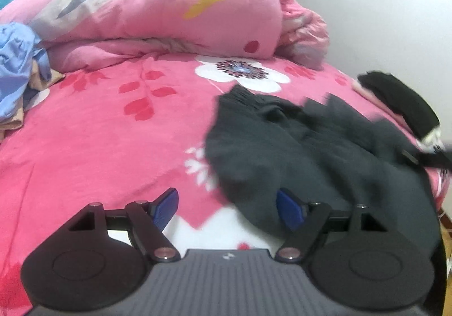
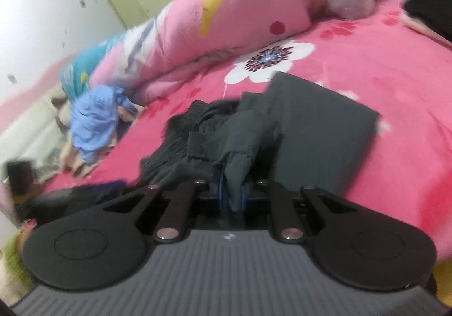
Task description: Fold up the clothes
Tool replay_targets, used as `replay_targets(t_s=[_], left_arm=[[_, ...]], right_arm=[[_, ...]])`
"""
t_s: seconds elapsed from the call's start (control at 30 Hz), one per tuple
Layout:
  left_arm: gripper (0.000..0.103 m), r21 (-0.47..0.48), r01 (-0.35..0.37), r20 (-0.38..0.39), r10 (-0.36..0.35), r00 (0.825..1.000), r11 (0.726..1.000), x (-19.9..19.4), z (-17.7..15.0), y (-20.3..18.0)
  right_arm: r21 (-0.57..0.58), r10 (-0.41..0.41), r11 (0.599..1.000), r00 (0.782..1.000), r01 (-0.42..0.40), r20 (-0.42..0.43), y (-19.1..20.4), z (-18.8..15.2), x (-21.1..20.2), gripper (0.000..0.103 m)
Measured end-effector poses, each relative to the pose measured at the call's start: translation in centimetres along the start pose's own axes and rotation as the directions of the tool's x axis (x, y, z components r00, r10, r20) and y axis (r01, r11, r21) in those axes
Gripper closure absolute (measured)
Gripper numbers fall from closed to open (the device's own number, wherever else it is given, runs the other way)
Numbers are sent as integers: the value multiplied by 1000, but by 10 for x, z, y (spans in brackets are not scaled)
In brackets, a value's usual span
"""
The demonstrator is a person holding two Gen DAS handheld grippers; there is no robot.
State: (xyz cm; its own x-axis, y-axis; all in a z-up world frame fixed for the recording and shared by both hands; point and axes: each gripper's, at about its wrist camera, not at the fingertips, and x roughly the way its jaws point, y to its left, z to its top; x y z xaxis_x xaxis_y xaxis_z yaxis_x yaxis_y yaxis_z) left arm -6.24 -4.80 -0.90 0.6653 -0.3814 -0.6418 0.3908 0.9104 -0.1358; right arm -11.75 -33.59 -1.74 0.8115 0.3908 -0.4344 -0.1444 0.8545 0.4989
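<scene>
Right gripper (image 2: pixel 232 197), jaws pressed together, pinches a fold of the dark grey garment (image 2: pixel 319 129) lying on the pink floral bedsheet (image 2: pixel 395 84). Left gripper (image 1: pixel 227 207), jaws spread, hovers at the garment's edge. No legible writing.

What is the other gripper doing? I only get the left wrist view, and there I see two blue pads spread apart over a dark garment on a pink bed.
Observer: The right gripper is shut on the dark grey garment, with a bunch of its fabric pinched between the pads.
Operator: Is the garment lying flat?
Observer: Partly. In the right wrist view one section lies smooth and rectangular, and the part near the gripper is crumpled.
Operator: Any other clothes around?
Observer: A light blue garment lies in a heap beyond it, near the rolled pink quilt.
</scene>
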Motion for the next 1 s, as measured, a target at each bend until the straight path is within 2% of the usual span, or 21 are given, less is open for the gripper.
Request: replay_targets(t_s=[0.13,0.23,0.3,0.33,0.4,0.43,0.47,0.57,0.63,0.7,0.77,0.87,0.93,1.0], left_arm=[[17,-26,12,-14,-12,1000,1000,17,18,-4],[17,-29,5,-36,-6,999,1000,35,29,-18],[17,-41,9,-39,-11,999,999,38,32,-25],[17,-47,13,-41,-15,999,999,39,33,-27],[16,-41,3,-57,-5,998,999,40,31,-29],[16,-32,-8,-67,6,998,999,40,30,-29],[16,-23,-18,-77,16,997,1000,41,28,-29],[16,-35,-43,-104,39,994,998,42,20,-20],[16,-67,-44,-106,37,994,997,38,14,-12],[16,-86,-40,-97,31,995,995,32,7,-4],[16,-99,-34,-88,25,996,994,24,2,2],[16,-103,-20,-71,13,997,995,12,-4,9],[16,-104,-10,-61,3,998,995,4,-7,13],[16,-107,8,-53,-14,999,994,-3,-10,17]], right_arm=[[18,14,1000,1000,-14,-5,-1,-32,-36,94],[34,48,998,998,-47,-27,10,-49,-42,93],[-11,34,999,998,-34,-43,22,-58,-41,90],[-50,38,998,998,-40,-55,27,-59,-41,88],[-132,50,989,996,-60,-78,39,-60,-41,71],[-163,75,983,993,-89,-86,43,-56,-44,61],[-192,105,974,990,-121,-94,46,-52,-48,56],[-223,179,955,979,-197,-97,44,-31,-62,54],[-207,228,950,972,-234,-53,40,-12,-71,52],[-165,270,950,963,-265,5,32,8,-76,45],[-119,239,965,970,-234,31,26,22,-68,42],[-96,71,993,997,-73,-18,21,27,-37,42],[-54,-6,999,997,2,-79,13,21,-13,43],[-3,-28,1000,992,28,-121,5,13,0,52]])
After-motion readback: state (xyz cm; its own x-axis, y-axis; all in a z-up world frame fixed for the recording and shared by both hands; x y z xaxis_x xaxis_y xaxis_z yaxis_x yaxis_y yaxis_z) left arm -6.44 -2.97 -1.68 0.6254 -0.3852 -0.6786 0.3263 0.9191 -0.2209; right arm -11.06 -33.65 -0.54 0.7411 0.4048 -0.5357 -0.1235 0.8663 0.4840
